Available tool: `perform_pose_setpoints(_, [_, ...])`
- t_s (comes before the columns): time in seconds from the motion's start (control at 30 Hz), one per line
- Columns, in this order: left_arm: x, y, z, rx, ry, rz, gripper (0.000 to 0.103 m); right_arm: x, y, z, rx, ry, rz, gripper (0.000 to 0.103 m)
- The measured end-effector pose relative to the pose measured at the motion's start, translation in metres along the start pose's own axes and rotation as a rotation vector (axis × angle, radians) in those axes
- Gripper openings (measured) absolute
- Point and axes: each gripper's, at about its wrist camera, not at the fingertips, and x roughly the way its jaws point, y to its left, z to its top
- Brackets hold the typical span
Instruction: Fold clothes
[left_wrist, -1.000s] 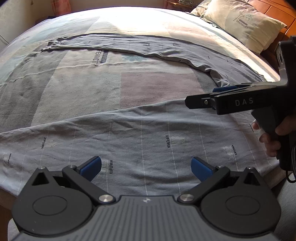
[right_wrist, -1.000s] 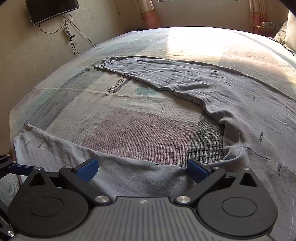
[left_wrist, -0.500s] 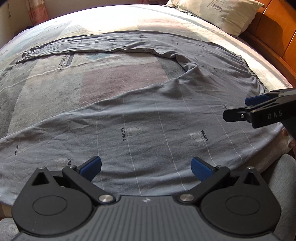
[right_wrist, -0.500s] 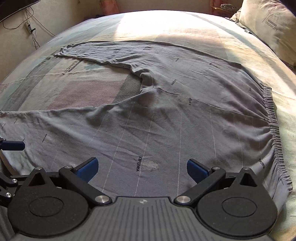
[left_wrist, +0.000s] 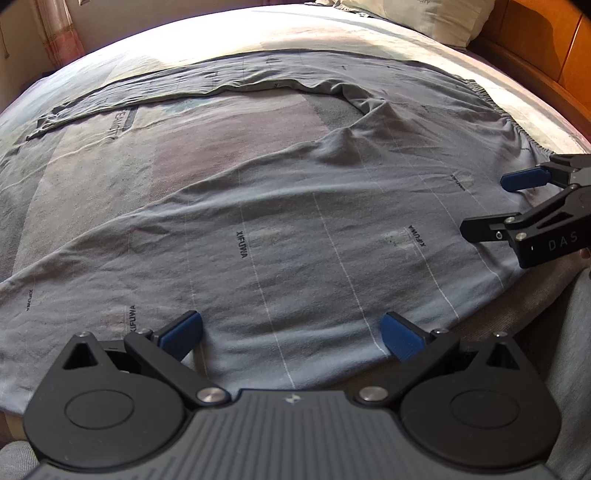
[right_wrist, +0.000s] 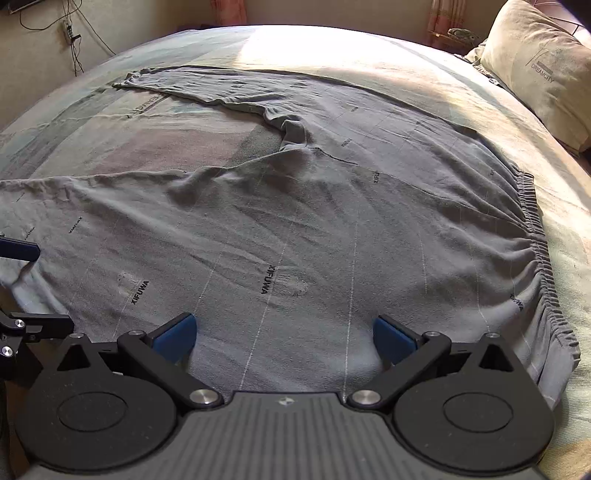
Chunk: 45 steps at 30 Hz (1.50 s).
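Right wrist view, right claw (right_wrist: 282, 338) now nearer trousers (right_wrist: 332, 221) waistband

The trousers (left_wrist: 295, 229) near leg runs off the left edge.

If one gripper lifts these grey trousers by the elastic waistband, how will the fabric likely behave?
The grey trousers would probably hang limp: thin fabric already lies in soft wrinkles on the bed. The gathered waistband likely stretches and bunches in a pinch. With both legs spread far apart, one would probably drag across the bed.
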Motion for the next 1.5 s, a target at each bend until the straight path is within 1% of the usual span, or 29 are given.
perform_pose_setpoints(0.07, [-0.003,0.002,0.004,-0.007,0.004,-0.013,0.102,-0.006,-0.004,-0.004,0.005,-0.011,0.001,0.103])
perform_pose_setpoints(0.13, [-0.008,0.004,0.010,-0.034,-0.003,-0.020,0.102,-0.011,-0.008,-0.007,0.010,-0.023,0.003,0.103])
perform_pose_setpoints(0.23, [-0.013,0.004,0.019,-0.041,-0.050,-0.054,0.102,-0.020,-0.015,-0.013,0.019,-0.041,0.004,0.103])
perform_pose_setpoints(0.27, [-0.012,0.003,0.021,-0.040,-0.053,-0.059,0.102,-0.023,-0.019,-0.015,0.030,-0.050,0.001,0.103])
perform_pose_setpoints(0.33, [-0.004,0.001,0.022,-0.038,-0.030,-0.059,0.102,-0.026,-0.032,-0.021,0.063,-0.039,-0.022,0.103])
perform_pose_setpoints(0.37, [0.003,0.000,0.021,-0.041,-0.006,-0.057,0.102,-0.025,-0.040,-0.025,0.078,-0.016,-0.040,0.103])
perform_pose_setpoints(0.4, [0.006,-0.002,0.018,-0.031,-0.004,-0.047,0.102,-0.024,-0.045,-0.027,0.084,-0.007,-0.048,0.103])
perform_pose_setpoints(0.5, [0.009,-0.008,0.012,0.024,-0.016,-0.012,0.102,-0.026,-0.056,-0.033,0.089,-0.010,-0.042,0.103])
perform_pose_setpoints(0.63, [0.004,-0.006,0.020,0.009,-0.018,-0.037,0.102,-0.030,-0.061,-0.030,0.078,0.005,-0.055,0.103])
perform_pose_setpoints(0.7, [0.000,-0.007,0.025,0.006,-0.038,-0.037,0.102,-0.035,-0.068,-0.022,0.079,-0.029,-0.043,0.103])
perform_pose_setpoints(0.8, [-0.005,-0.010,0.031,0.020,-0.057,-0.041,0.102,-0.042,-0.088,-0.004,0.105,-0.092,0.000,0.103])
perform_pose_setpoints(0.9, [-0.008,-0.013,0.035,0.027,-0.069,-0.054,0.102,-0.044,-0.122,0.016,0.156,-0.149,0.058,0.103])
perform_pose_setpoints(1.03, [-0.003,-0.016,0.038,0.026,-0.056,-0.065,0.102,-0.032,-0.185,0.048,0.284,-0.188,0.116,0.103])
perform_pose_setpoints(1.13, [0.003,-0.019,0.041,0.030,-0.044,-0.064,0.102,-0.019,-0.231,0.063,0.385,-0.229,0.181,0.103])
perform_pose_setpoints(1.2, [0.007,-0.020,0.043,0.026,-0.034,-0.067,0.102,-0.005,-0.257,0.070,0.455,-0.223,0.209,0.103])
perform_pose_setpoints(1.3, [0.015,-0.018,0.046,-0.017,-0.005,-0.087,0.102,0.025,-0.292,0.076,0.570,-0.166,0.274,0.103])
perform_pose_setpoints(1.37, [0.019,-0.016,0.046,-0.042,0.006,-0.092,0.102,0.049,-0.308,0.074,0.648,-0.121,0.353,0.103])
perform_pose_setpoints(1.43, [0.021,-0.016,0.047,-0.048,0.005,-0.084,0.102,0.057,-0.315,0.074,0.668,-0.172,0.406,0.103])
perform_pose_setpoints(1.5, [0.023,-0.015,0.048,-0.056,0.001,-0.072,0.102,0.067,-0.320,0.078,0.696,-0.187,0.435,0.103])
